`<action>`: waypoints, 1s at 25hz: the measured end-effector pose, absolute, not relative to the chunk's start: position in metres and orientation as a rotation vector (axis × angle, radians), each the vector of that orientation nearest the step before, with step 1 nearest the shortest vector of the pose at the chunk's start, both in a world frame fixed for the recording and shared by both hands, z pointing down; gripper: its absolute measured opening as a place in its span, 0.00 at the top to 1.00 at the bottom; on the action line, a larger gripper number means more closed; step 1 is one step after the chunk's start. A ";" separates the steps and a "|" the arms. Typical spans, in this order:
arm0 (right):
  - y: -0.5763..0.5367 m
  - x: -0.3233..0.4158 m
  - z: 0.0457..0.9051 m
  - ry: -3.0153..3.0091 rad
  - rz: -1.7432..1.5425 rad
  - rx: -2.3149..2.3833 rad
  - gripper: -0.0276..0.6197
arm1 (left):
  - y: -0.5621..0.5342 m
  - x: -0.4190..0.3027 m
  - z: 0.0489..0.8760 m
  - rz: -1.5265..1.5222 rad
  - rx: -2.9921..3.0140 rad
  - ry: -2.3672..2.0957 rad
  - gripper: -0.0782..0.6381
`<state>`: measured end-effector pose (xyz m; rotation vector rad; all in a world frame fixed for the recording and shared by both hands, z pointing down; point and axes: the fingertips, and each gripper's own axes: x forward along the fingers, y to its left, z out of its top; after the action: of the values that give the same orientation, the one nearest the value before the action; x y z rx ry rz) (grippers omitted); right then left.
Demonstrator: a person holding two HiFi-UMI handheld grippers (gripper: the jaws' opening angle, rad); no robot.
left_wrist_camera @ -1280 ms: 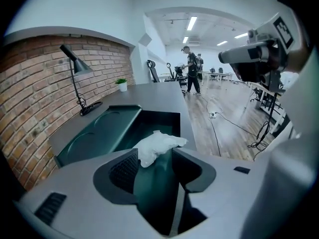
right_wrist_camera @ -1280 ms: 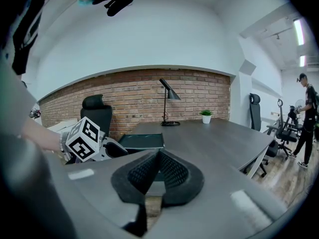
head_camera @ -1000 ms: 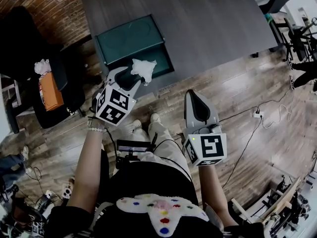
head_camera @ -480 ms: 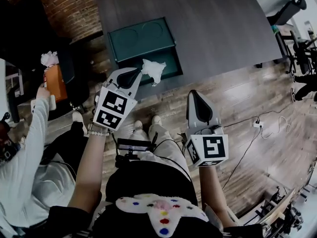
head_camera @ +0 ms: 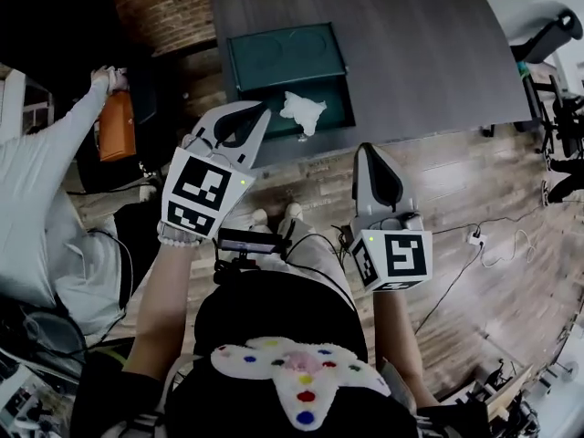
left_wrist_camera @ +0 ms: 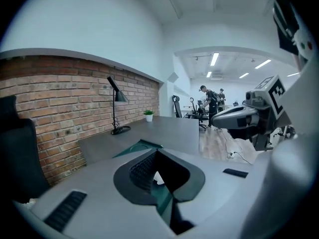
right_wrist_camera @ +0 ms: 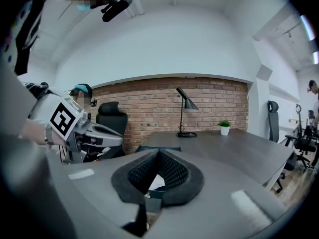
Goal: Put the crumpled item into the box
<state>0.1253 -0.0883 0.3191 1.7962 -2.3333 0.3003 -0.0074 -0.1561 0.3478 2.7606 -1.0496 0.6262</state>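
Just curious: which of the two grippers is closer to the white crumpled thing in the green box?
The left gripper: its tips are beside the crumpled item in the green box, while the right gripper is over the floor.

No words, numbers or brand names can be read anywhere in these views. The only printed signs are black-and-white square patterns. One set is on the marker cube (head_camera: 203, 192) of the left claw (head_camera: 263, 109), left of centre in the head view. The other is on the second marker cube (head_camera: 394, 258) of the right claw (head_camera: 369, 150), right of centre.
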 end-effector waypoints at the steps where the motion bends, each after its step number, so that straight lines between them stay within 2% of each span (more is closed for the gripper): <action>1: -0.088 0.123 0.316 -2.344 0.290 1.789 0.94 | -0.154 -0.010 0.341 0.612 2.764 -1.066 0.88; 16: -0.082 0.102 0.280 -2.469 0.202 1.680 0.94 | -0.107 -0.034 0.260 0.406 2.749 -1.238 0.88; 25: -0.080 0.095 0.272 -2.494 0.174 1.651 0.94 | -0.091 -0.037 0.256 0.423 2.766 -1.230 0.88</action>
<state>0.0952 -0.0798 0.2716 1.6506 -2.4944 0.1737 -0.0369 -0.0910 0.2559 2.7656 -1.2305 0.4232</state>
